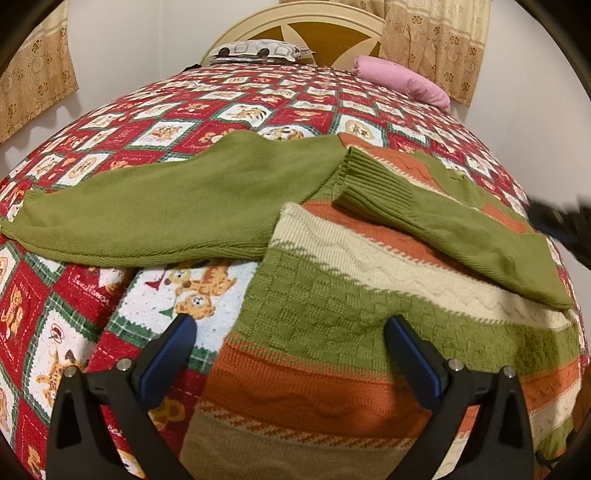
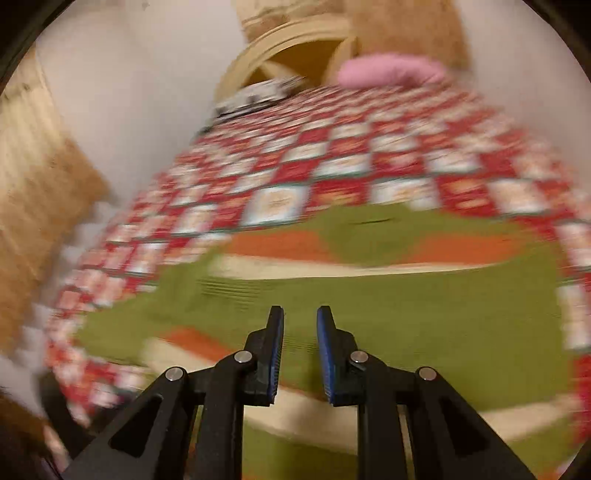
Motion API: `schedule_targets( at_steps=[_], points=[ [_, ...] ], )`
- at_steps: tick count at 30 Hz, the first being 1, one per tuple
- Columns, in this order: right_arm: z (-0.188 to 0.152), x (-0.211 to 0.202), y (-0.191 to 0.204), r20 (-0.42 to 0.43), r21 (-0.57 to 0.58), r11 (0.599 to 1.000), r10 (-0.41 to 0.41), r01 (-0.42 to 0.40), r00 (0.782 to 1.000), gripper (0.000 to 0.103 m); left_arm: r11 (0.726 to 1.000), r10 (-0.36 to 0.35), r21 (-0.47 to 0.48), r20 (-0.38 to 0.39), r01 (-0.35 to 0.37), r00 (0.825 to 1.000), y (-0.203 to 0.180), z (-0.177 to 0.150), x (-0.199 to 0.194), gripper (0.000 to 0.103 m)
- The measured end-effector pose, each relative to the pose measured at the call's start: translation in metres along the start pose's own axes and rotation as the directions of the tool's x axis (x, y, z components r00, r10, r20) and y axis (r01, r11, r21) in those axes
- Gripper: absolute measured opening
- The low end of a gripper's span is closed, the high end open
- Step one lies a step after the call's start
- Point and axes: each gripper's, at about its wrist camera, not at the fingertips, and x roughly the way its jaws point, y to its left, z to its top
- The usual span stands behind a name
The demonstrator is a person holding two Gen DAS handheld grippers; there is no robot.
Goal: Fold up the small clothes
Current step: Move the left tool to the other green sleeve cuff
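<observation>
Altogether we count one sweater (image 1: 332,302), two tongs, two pillows and one bed. We hold the left tongs (image 1: 291,328) wide apart over the sweater's near left part; its left finger (image 1: 166,354) stands over the quilt (image 1: 155,122) just beside the sweater's edge, and its right finger (image 1: 413,358) stands over the green basket-weave band. We cannot tell whether either pad touches the cloth. Nothing sits between them but the knit and a strip of quilt.

We see the sweater lying flat on the bed, striped in green, cream and orange. Of its two green sleeves, the left sleeve (image 1: 147,210) stretches out sideways across the quilt, away from the body. The right sleeve (image 1: 443,229) is folded in over the chest, its ribbed cuff (image 1: 369,181) lying on the orange band near the neck.

In the right wrist view, which is badly blurred, we hold the right tongs (image 2: 300,314) with a narrow gap between the blue pads, gripping nothing. They hover above the folded green sleeve (image 2: 406,314), whose far side shows the orange and cream bands and the neck. In the left view a dark smear at the right edge (image 1: 557,225) appears just beside the folded sleeve; we cannot tell what it is.

Far up the bed we see a pink pillow (image 1: 402,79) and a patterned grey pillow (image 1: 258,50) against the headboard (image 1: 332,29).
</observation>
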Motion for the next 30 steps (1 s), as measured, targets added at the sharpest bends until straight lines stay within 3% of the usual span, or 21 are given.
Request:
schedule_targets(
  at_steps=[2,3,6,9,11,14,16,21,22,25,30],
  points=[
    [-0.007,-0.014,-0.024,0.024,-0.024,0.99,-0.138,0.138,0.99,0.019,1.0,0.0,0.0,0.0,0.0,1.0,0.0,0.0,0.0,0.103],
    [-0.013,-0.02,-0.043,0.036,-0.033,0.974,-0.222,0.223,0.974,0.019,1.0,0.001,0.001,0.0,-0.001,1.0,0.0,0.0,0.0,0.103],
    [-0.026,-0.025,-0.091,0.004,0.015,0.94,-0.341,0.341,0.94,0.019,1.0,0.001,0.001,0.0,-0.001,1.0,0.0,0.0,0.0,0.103],
    [-0.039,-0.02,-0.129,-0.06,0.079,0.918,-0.385,0.389,0.921,0.019,1.0,0.003,0.002,-0.001,-0.003,1.0,0.0,0.0,0.0,0.103],
    [-0.047,-0.019,-0.143,-0.065,0.1,0.923,-0.365,0.37,0.929,0.019,1.0,0.006,0.003,-0.001,-0.006,1.0,0.0,0.0,0.0,0.103],
    [-0.049,-0.018,-0.139,-0.052,0.076,0.916,-0.39,0.393,0.919,0.02,1.0,0.011,0.007,-0.003,-0.011,1.0,0.0,0.0,0.0,0.103],
    [-0.051,-0.013,-0.133,-0.046,0.036,0.909,-0.413,0.415,0.909,0.027,1.0,0.012,0.008,-0.004,-0.012,1.0,0.0,0.0,0.0,0.103],
    [-0.046,-0.012,-0.113,-0.036,-0.025,0.869,-0.495,0.495,0.868,0.027,1.0,0.013,0.008,-0.005,-0.013,1.0,0.0,0.001,0.0,0.103],
    [-0.046,-0.021,-0.107,-0.007,-0.005,0.869,-0.495,0.495,0.869,0.027,1.0,0.012,0.008,-0.005,-0.012,1.0,0.0,0.001,0.0,0.103],
    [-0.049,-0.049,-0.076,0.088,0.024,0.918,-0.396,0.396,0.914,0.027,1.0,0.005,0.006,-0.005,-0.005,1.0,0.001,0.001,0.0,0.103],
    [-0.07,-0.064,-0.016,0.075,-0.047,0.97,-0.233,0.237,0.969,0.027,0.999,-0.016,0.038,-0.009,0.017,1.0,0.014,-0.002,-0.017,0.103]
  ],
)
